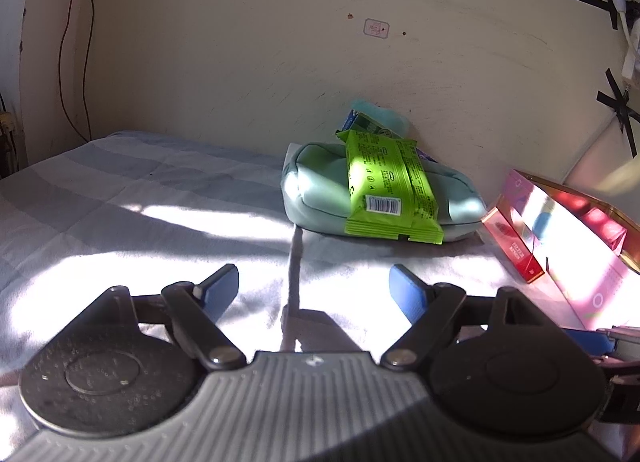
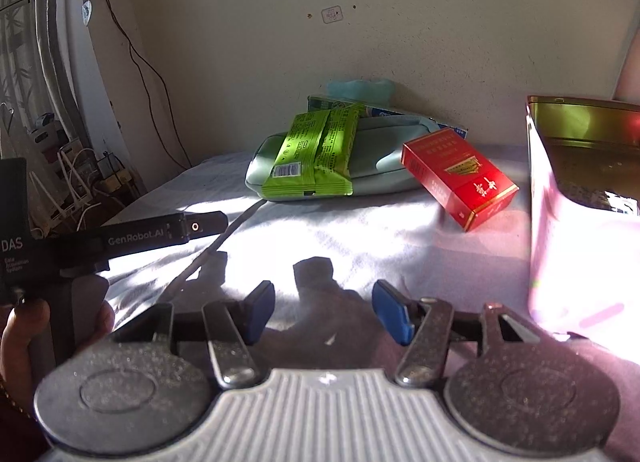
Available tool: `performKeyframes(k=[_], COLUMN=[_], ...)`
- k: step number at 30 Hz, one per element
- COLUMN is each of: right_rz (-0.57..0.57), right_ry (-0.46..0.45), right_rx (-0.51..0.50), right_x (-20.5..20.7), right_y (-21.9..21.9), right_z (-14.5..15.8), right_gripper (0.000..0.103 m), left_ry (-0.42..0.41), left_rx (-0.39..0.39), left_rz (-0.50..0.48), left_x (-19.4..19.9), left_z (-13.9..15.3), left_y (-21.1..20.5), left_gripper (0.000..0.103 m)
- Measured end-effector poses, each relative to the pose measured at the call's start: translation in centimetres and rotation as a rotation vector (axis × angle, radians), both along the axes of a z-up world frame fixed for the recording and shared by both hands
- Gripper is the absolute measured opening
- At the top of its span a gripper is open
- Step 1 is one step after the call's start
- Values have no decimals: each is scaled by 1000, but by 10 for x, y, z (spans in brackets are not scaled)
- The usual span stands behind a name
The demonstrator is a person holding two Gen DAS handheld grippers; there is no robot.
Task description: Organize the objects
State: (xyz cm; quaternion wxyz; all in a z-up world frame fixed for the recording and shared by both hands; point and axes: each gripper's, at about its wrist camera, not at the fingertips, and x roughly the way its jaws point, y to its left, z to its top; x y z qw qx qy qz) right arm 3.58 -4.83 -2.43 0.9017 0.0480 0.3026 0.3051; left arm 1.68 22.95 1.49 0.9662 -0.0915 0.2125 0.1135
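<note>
A green snack packet [image 1: 386,188] [image 2: 316,154] lies on top of a pale teal zip pouch [image 1: 316,192] [image 2: 376,170] near the wall. A blue-green carton [image 1: 366,122] [image 2: 404,112] lies behind them. A red cigarette pack [image 1: 514,244] [image 2: 460,178] rests to the right, beside a pink open box [image 1: 576,258] [image 2: 580,230]. My left gripper [image 1: 314,290] is open and empty, well short of the pouch. My right gripper [image 2: 324,310] is open and empty, short of the objects. The left gripper's body [image 2: 160,232] shows at the left of the right wrist view.
A pale striped cloth [image 1: 120,198] [image 2: 360,238] covers the surface, with strong sun patches. The cream wall [image 1: 280,42] stands close behind the objects. Cables [image 2: 144,62] hang at the left, with clutter [image 2: 76,182] beyond the left edge.
</note>
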Motion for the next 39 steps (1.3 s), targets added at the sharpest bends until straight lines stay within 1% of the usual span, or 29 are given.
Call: performKeyframes(k=[39], right_rz=[-1], right_ry=[1], right_rx=[0], right_x=[-1], right_y=[0], right_z=[0], right_gripper=[59], left_ry=[2], left_rx=[-9], left_rz=[9], left_x=[1], left_z=[0], left_y=[2], left_gripper=[84])
